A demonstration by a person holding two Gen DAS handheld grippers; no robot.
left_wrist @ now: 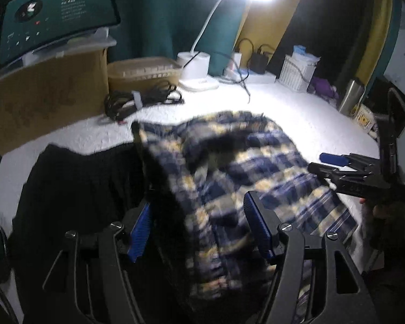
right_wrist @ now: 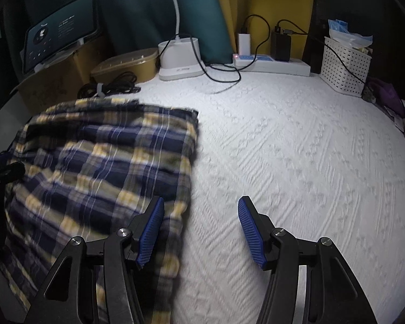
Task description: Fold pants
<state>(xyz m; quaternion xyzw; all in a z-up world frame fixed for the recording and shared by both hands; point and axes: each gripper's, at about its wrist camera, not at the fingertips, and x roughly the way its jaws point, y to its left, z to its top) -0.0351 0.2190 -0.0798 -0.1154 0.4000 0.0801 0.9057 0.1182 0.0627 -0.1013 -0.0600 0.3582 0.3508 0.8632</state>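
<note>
The blue, yellow and white plaid pants (left_wrist: 243, 167) lie folded over on the white textured cover (right_wrist: 297, 162). My left gripper (left_wrist: 199, 229) is open above their near part; plaid cloth lies in the wide gap between the blue pads, which do not press on it. My right gripper (right_wrist: 201, 229) is open too, low over the cover, its left fingertip (right_wrist: 151, 229) above the right edge of the pants (right_wrist: 102, 162). The left wrist view shows the right gripper (left_wrist: 320, 163) beside the pants' right side, with a hand behind it.
A black garment (left_wrist: 67, 189) lies left of the pants. At the back stand a monitor (left_wrist: 54, 13) on a cardboard box (left_wrist: 48, 100), a cable bundle (left_wrist: 140, 100), a tan container (left_wrist: 143, 73), a lamp base (right_wrist: 179, 56), a power strip (right_wrist: 272, 63), a white basket (right_wrist: 343, 64) and a steel bottle (left_wrist: 349, 97).
</note>
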